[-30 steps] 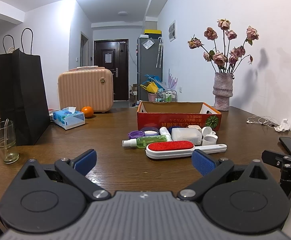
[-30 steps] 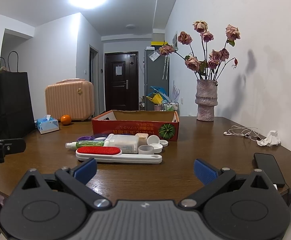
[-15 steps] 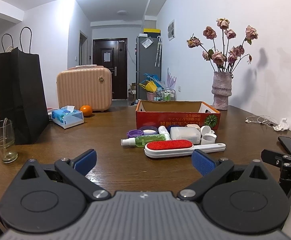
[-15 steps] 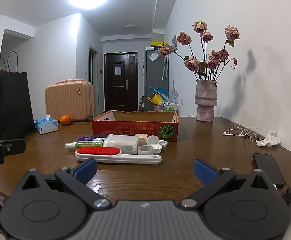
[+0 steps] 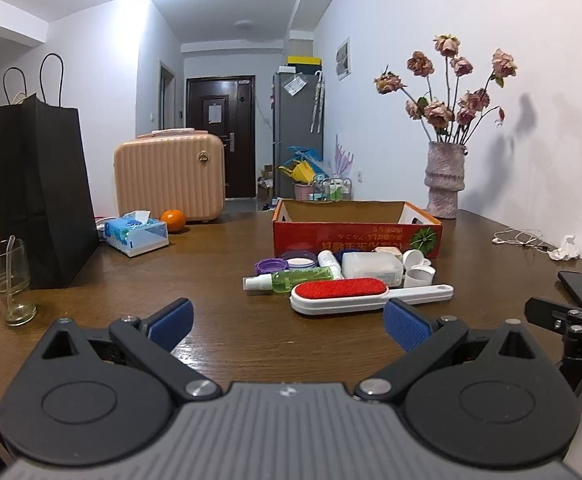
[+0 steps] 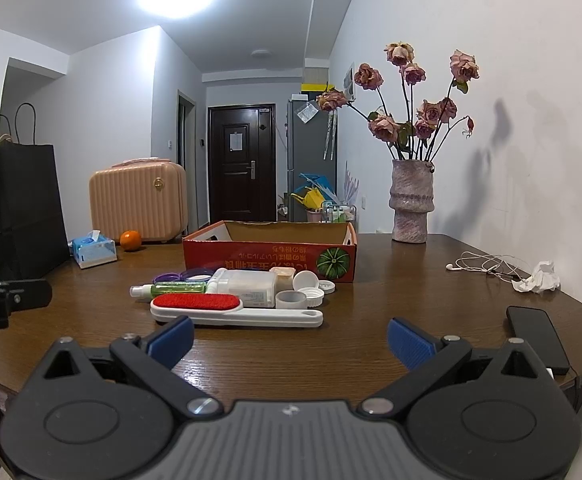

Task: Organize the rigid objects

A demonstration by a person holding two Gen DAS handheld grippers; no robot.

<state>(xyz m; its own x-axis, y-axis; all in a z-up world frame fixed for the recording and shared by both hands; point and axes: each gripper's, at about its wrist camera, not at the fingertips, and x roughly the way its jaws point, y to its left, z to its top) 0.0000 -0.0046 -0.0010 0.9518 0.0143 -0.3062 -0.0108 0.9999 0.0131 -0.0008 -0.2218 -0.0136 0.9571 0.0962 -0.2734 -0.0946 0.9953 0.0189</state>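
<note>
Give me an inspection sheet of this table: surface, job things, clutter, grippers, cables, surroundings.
Surface: brown wooden table, bare at the front.
Job's things: red cardboard box, open on top; in front of it a lint brush, green spray bottle, clear plastic container, purple lids and white caps lie loose.
Clutter: phone, crumpled tissue, tissue pack, orange, glass, black paper bag, pink case, vase of dried roses.
Grippers: left gripper and right gripper both open, empty, short of the pile.
Cables: white earphones near the wall.
Surroundings: dark door, grey fridge.
</note>
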